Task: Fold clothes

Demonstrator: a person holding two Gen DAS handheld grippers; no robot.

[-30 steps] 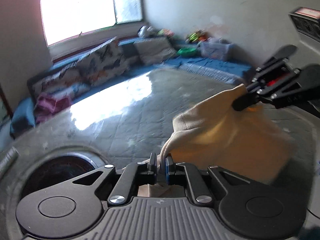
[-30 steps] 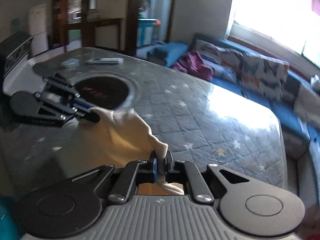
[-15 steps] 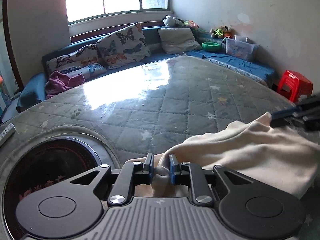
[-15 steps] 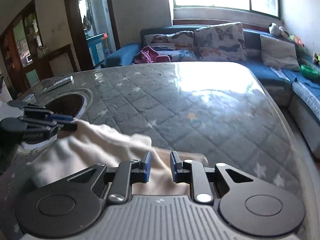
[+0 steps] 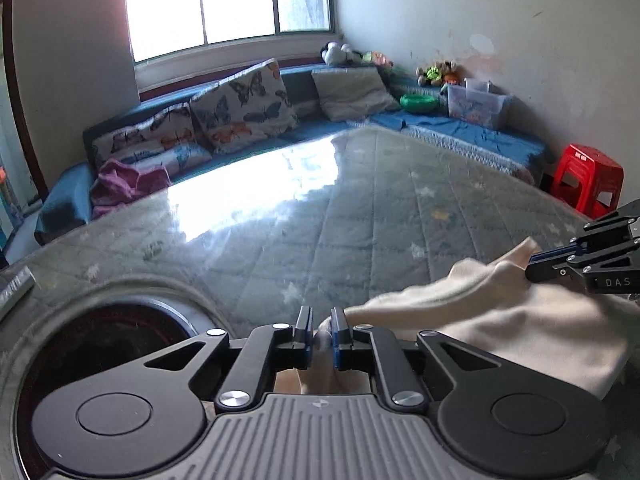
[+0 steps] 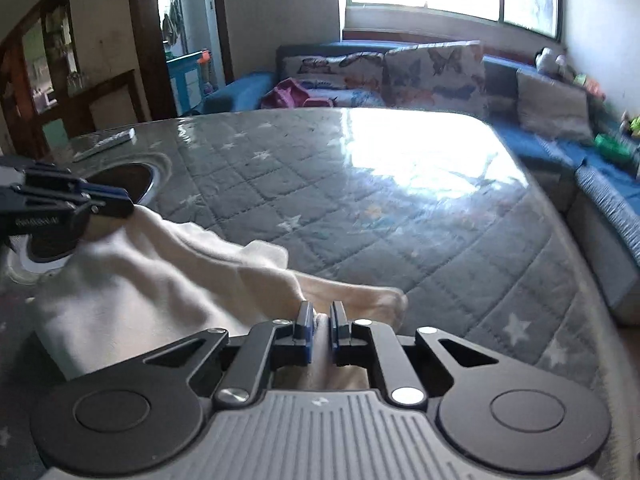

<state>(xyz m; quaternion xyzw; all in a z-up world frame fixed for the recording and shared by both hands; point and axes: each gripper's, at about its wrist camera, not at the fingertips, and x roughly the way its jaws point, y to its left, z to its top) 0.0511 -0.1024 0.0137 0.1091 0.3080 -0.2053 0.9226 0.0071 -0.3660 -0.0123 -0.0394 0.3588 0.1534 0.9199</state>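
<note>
A cream garment (image 5: 480,320) is being spread on the grey star-quilted table cover (image 5: 360,220), near its front edge beside a dark round recess (image 5: 100,344). One corner is being gripped by the left gripper (image 5: 320,326), whose jaws are closing with cloth bunched between the pads. The opposite corner is being clamped by the right gripper (image 6: 320,322), its jaws pressed on the fabric. On the blue bench, a clear plastic bin (image 5: 478,104) is being seen with colourful contents that cannot be told, beside a green bowl (image 5: 418,102).
</note>
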